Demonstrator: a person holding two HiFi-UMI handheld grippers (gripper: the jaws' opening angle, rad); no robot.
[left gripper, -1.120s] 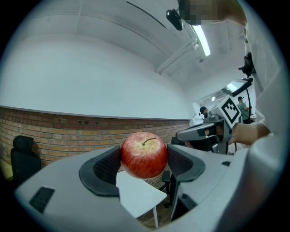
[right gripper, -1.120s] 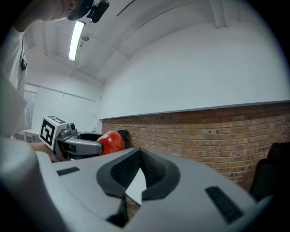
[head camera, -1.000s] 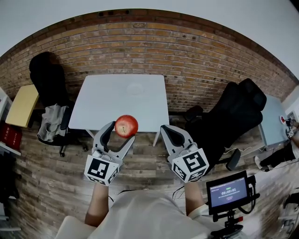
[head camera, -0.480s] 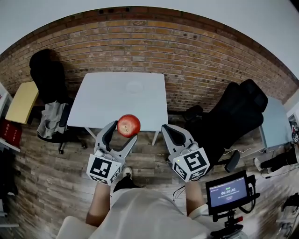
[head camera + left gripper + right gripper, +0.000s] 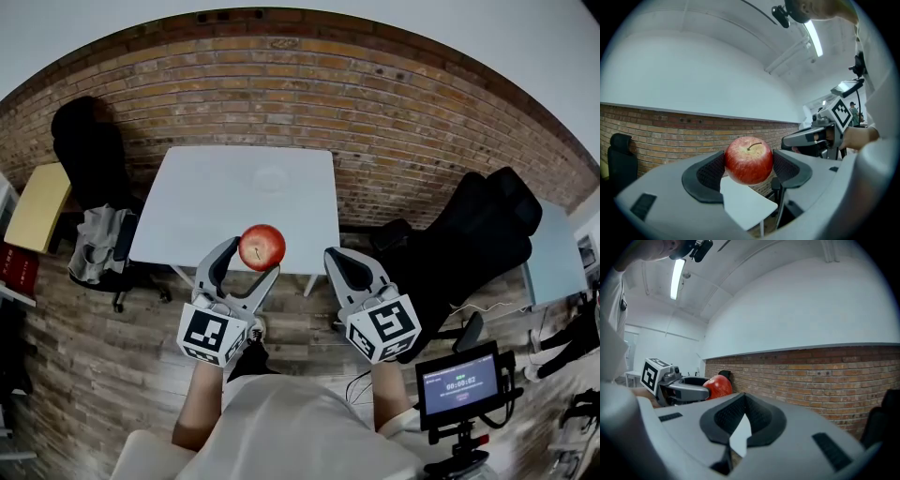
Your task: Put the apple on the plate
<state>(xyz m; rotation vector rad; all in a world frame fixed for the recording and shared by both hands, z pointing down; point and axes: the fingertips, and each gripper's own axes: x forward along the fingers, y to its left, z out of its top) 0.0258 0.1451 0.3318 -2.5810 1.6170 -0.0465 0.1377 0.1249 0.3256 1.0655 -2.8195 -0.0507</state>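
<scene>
Left fingers [image 5: 707,176] clamp the apple [image 5: 749,160], right fingers [image 5: 726,420] together, facing white table [image 5: 216,206], brick wall [image 5: 281,103].

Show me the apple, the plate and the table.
apple [image 5: 749,159]: left gripper view, middle of its red skin.
plate [image 5: 270,178]: head view, its centre.
table [image 5: 202,220]: head view, bare top, left part.

Open air lies above the white surface [image 5: 206,211], where a plate [image 5: 270,178] sits. A draped chair [image 5: 86,141] crowds its left side, a black chair [image 5: 469,234] its right, a brick wall [image 5: 394,112] behind.
</scene>
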